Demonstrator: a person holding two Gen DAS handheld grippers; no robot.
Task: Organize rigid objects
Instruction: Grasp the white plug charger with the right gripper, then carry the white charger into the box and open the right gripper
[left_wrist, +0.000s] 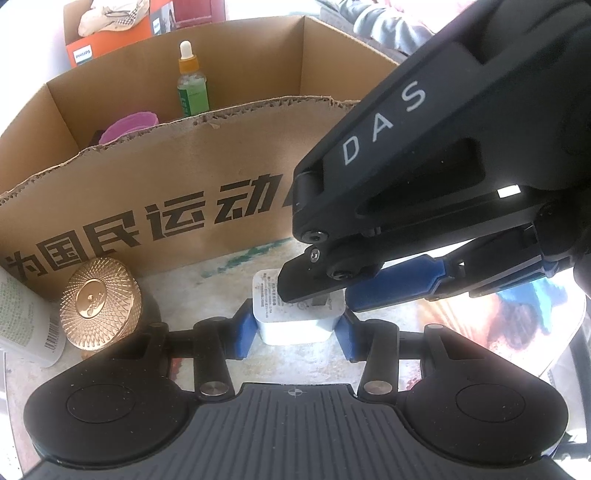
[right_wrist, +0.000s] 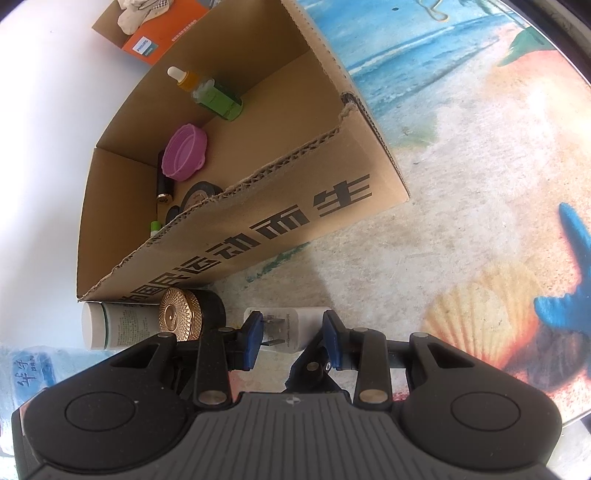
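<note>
A white plug-in charger (left_wrist: 295, 325) lies in front of the cardboard box (left_wrist: 184, 177), and both grippers are on it. My left gripper (left_wrist: 295, 336) has its blue pads (left_wrist: 245, 332) pressed on the charger's two sides. My right gripper (left_wrist: 321, 301) reaches in from the upper right, one finger over the charger's top and its blue pad beside it. In the right wrist view the charger (right_wrist: 291, 325), prongs showing, sits between the pads of the right gripper (right_wrist: 291, 338), which touch both its ends. Below it shows one of the left gripper's fingers (right_wrist: 310, 369).
A gold-lidded jar (left_wrist: 99, 299) and a lying white tube (left_wrist: 26, 325) sit left of the charger. The box (right_wrist: 295, 221) holds a green dropper bottle (right_wrist: 214, 96), a purple lid (right_wrist: 184, 151) and dark small items. An orange carton (right_wrist: 147, 44) stands behind. A beach-print mat (right_wrist: 480, 184) stretches right.
</note>
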